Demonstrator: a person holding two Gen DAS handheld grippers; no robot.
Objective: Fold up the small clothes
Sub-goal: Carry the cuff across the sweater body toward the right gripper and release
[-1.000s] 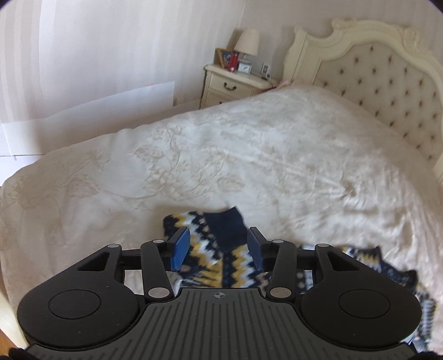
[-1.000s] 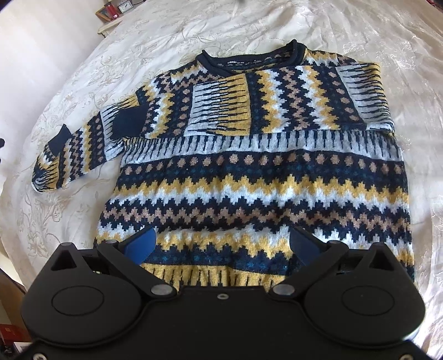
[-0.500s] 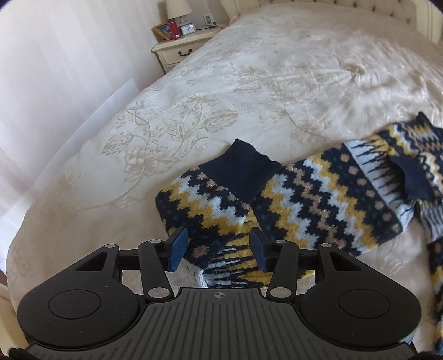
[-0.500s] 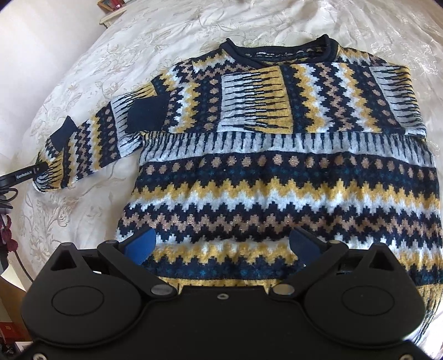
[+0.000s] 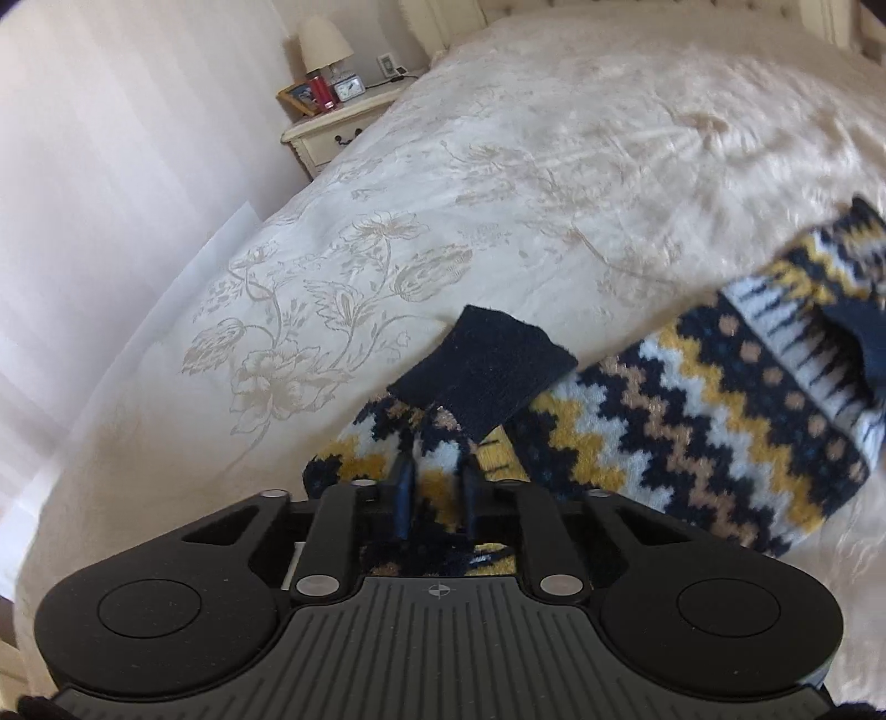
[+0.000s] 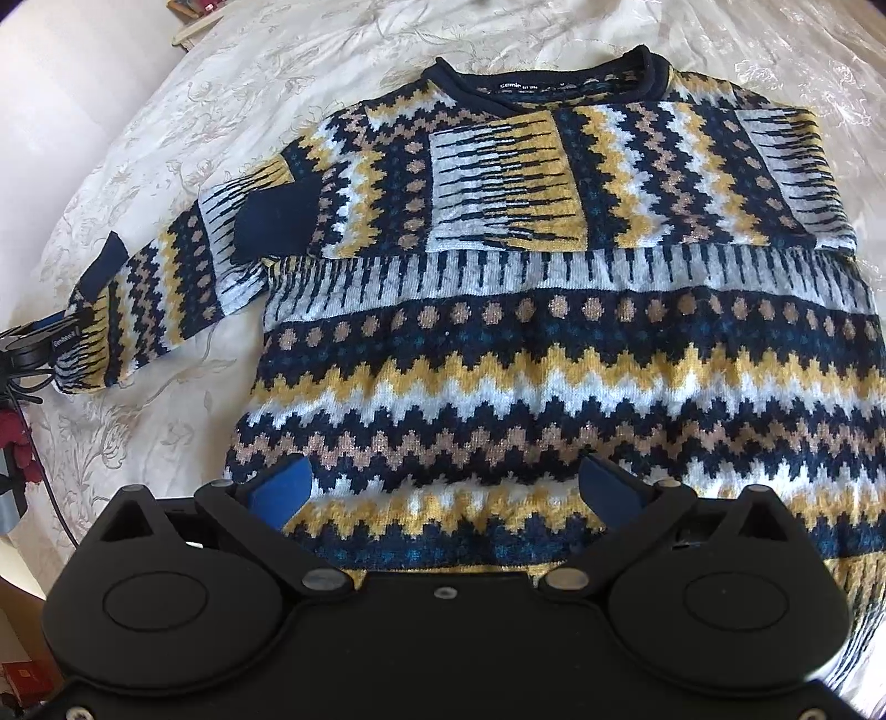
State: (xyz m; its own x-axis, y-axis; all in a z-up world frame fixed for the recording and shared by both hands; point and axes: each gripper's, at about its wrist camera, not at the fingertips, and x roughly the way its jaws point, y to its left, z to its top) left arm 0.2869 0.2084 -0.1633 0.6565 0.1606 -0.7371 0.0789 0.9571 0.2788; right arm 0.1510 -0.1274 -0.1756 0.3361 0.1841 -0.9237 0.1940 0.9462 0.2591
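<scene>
Left gripper (image 5: 434, 490) closing on the end of the sleeve (image 5: 664, 437), knit pinched between the pads. Right gripper (image 6: 446, 487) wide open above the hem of the sweater (image 6: 554, 360). Sweater spread flat on the bed (image 5: 498, 194).

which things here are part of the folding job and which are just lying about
In the job: sweater; its sleeve; left gripper, jaws closing on the sleeve end; right gripper, jaws open.
Lying about: lamp; clock; nightstand.
</scene>
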